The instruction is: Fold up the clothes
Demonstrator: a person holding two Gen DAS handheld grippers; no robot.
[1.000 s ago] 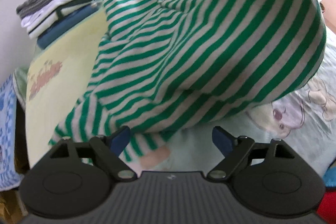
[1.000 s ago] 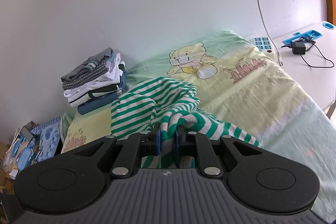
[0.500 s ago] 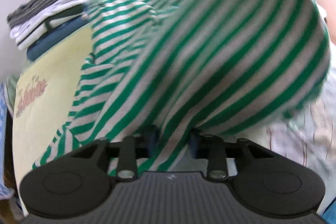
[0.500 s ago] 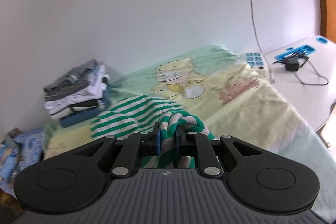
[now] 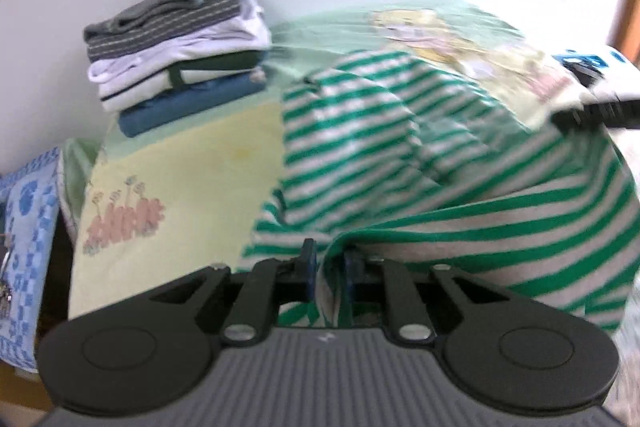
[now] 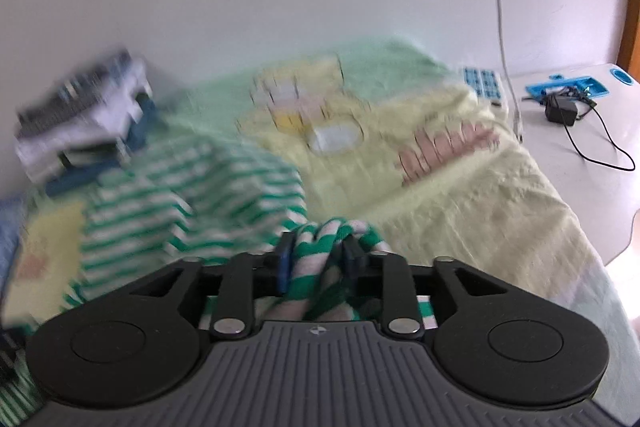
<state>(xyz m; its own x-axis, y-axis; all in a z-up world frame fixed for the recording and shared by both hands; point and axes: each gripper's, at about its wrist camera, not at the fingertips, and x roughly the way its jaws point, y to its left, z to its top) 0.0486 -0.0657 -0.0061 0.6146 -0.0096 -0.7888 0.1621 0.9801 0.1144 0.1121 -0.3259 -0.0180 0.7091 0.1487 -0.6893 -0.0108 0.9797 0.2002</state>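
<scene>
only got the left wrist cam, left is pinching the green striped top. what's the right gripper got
Observer: The right gripper has a bunch of the striped top between its pads. Its jaws have just been opening, and I can't tell if they press it.
Operator: anything off to its right i should avoid
Observer: A black charger with a trailing cable lies on the white surface beside the bed.

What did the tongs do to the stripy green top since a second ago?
The left tongs were wide open in front of the green striped top; they have just been closing and now pinch a fold of it. The right tongs gripped a bunch tightly; they have just been opening, with the cloth between them. The top now lies lower on the bed. The stack of folded clothes stayed put.
</scene>
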